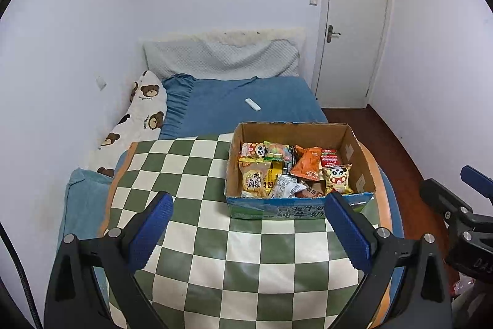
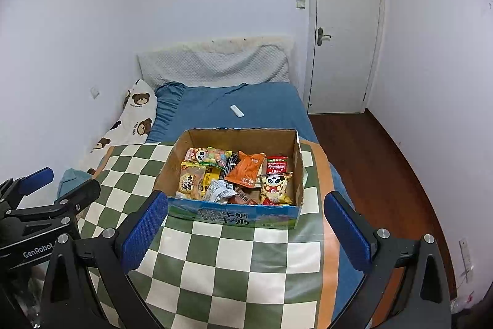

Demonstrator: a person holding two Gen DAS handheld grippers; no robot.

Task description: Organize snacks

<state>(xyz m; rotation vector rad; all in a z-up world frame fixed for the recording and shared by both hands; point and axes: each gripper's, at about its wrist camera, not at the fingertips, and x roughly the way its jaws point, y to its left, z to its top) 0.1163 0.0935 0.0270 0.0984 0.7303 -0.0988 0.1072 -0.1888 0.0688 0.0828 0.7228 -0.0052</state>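
A cardboard box (image 1: 300, 199) with a blue printed front sat on the green-and-white checked cloth (image 1: 215, 252), crammed with snack packets (image 1: 295, 171) — orange, yellow, panda-printed. The left gripper (image 1: 248, 228) and right gripper (image 2: 243, 225) hung before it — both spread wide, holding nothing.

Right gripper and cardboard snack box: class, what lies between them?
Only bare green-and-white checkered cloth lies between the open right gripper and the cardboard snack box; nothing stands in that stretch, as the right wrist view shows.
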